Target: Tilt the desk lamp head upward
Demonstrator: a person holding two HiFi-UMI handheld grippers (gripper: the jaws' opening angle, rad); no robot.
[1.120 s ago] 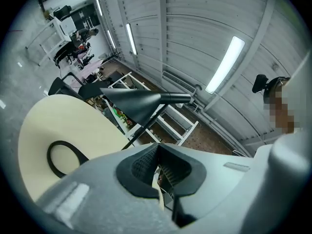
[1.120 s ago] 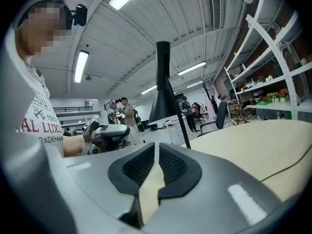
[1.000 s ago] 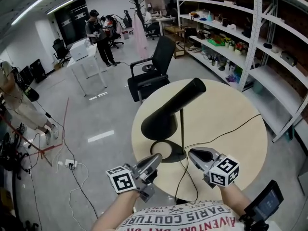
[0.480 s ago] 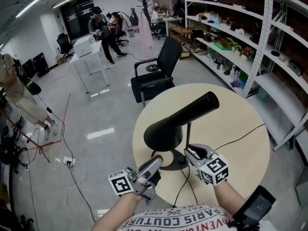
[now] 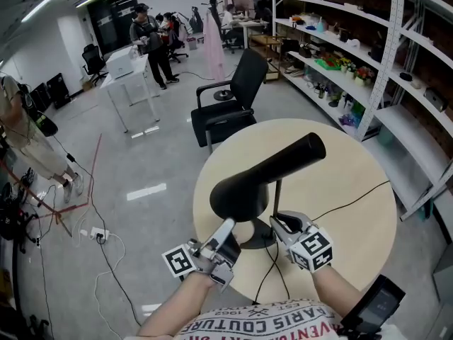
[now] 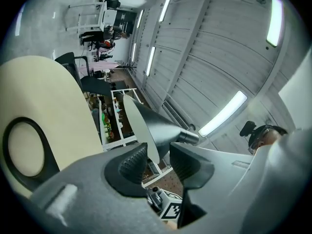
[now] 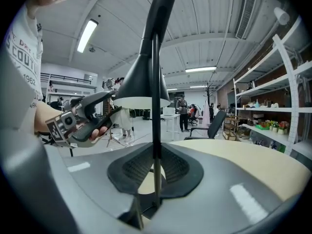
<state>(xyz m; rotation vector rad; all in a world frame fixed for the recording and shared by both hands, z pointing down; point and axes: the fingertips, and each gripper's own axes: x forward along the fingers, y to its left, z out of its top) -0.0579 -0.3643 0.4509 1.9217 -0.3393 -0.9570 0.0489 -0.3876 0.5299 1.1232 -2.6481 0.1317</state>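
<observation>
Desk lamp upright on the round table, near the front edge. Base flat on the top, cord trailing off to the right. Lamp head above the base: wide mouth low and turned down toward the table, narrow end high toward the far right.

Right hand-held gripper: closed on the thin stem low down, just above the base, with a pad against it on either side. Read as the bracing hold.

Left hand-held gripper: jaws wide apart, just opened out, pointed up at the underside of the head. Rim of the shade in line with the gap between the pads, neither pad pressed on it. Nothing gripped.

Step in hand, as judged: reach for the lamp head, grip not yet taken. Tilt itself not begun, mouth facing down.

Next move, as judged:
- Slide the open jaws further over the rim, one pad inside the shade and one outside, then close.
- Lift the mouth end in an arc about the top of the stem.
- Keep the right hold firm against sliding or tipping of the base.

Shade wall thin and smooth, likely slippery: bite well past the edge rather than on the lip.
</observation>
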